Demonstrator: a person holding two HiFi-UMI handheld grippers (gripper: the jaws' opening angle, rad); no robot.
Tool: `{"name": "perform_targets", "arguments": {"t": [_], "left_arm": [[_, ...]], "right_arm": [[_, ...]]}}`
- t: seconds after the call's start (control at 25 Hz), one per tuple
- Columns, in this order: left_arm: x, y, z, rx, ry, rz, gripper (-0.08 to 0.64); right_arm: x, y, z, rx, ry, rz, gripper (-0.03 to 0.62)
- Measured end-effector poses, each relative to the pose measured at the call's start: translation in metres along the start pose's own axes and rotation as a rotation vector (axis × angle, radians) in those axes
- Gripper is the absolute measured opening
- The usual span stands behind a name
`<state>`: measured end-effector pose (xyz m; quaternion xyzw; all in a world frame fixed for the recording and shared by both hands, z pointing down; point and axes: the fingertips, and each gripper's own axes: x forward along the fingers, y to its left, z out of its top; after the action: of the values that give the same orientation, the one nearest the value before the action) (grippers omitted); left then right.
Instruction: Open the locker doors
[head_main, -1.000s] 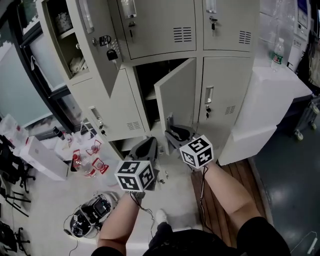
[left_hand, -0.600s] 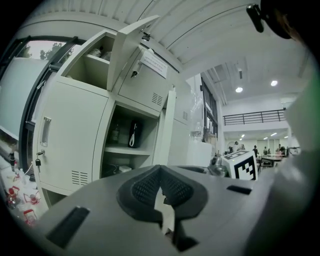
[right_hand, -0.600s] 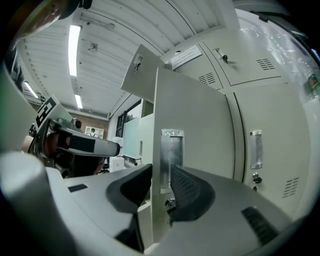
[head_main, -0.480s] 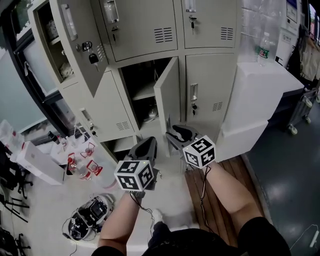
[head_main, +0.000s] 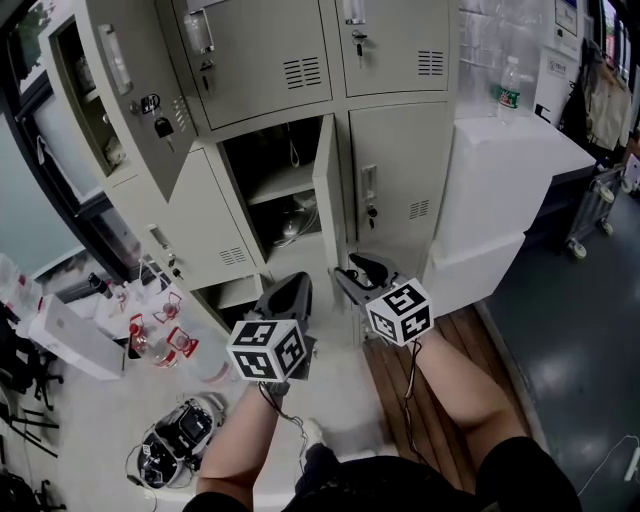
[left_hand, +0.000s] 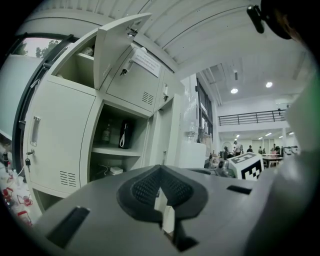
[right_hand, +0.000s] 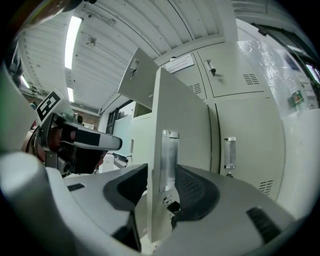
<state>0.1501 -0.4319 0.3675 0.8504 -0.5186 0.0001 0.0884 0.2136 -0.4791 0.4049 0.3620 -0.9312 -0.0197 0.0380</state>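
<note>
Room: grey lockers (head_main: 400, 160) over a pale floor (head_main: 90, 410).
Door: the lower middle door (head_main: 329, 190) stands ajar, edge-on.
Right tongs (right_hand: 160, 185): released, jaws just opened, straddling the door's edge.
Left tongs (left_hand: 161, 189): clenched, empty, left of the door.

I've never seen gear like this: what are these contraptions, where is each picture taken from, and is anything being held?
A person holds two grey two-jaw grippers, each bearing a black-and-white marker cube. One picture comes from a camera on the person's head; the other two from cameras riding on the grippers. Ahead stand pale grey metal lockers. The right gripper has just been opening its jaws, which straddle the edge of the open lower locker door without pinching it. The left gripper is shut and empty. A black device with cables lies on the floor.
</note>
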Motion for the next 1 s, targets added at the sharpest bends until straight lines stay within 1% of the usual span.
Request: {"name": "perform_targets", "arguments": {"t": [0.08,0.16,0.28,0.44,0.52,0.56,1.0], "left_arm": [[0.001,-0.001,-0.001,-0.004,-0.002,0.003,-0.002],[0.002,-0.002,-0.003,-0.009,-0.002,0.003,-0.002],[0.002,-0.005,-0.005,-0.015,0.001,-0.001,-0.002],[0.000,-0.008,-0.006,-0.011,0.005,-0.004,-0.002],[-0.001,-0.007,-0.006,-0.009,0.006,-0.001,-0.002],[-0.002,-0.006,-0.006,-0.010,0.006,0.001,-0.002],[-0.010,-0.014,-0.005,-0.010,-0.004,0.007,-0.002]], "right_arm": [[-0.001,0.002,0.000,-0.045,0.013,-0.049,0.183],[0.002,0.001,-0.002,-0.091,0.033,-0.106,0.190],[0.008,-0.001,-0.009,-0.092,0.067,-0.142,0.192],[0.006,-0.007,-0.015,-0.051,0.080,-0.146,0.190],[0.002,-0.008,-0.016,-0.038,0.076,-0.138,0.154],[0.000,-0.009,-0.016,-0.034,0.074,-0.138,0.149],[-0.019,-0.023,-0.020,0.000,0.072,-0.185,0.124]]}}
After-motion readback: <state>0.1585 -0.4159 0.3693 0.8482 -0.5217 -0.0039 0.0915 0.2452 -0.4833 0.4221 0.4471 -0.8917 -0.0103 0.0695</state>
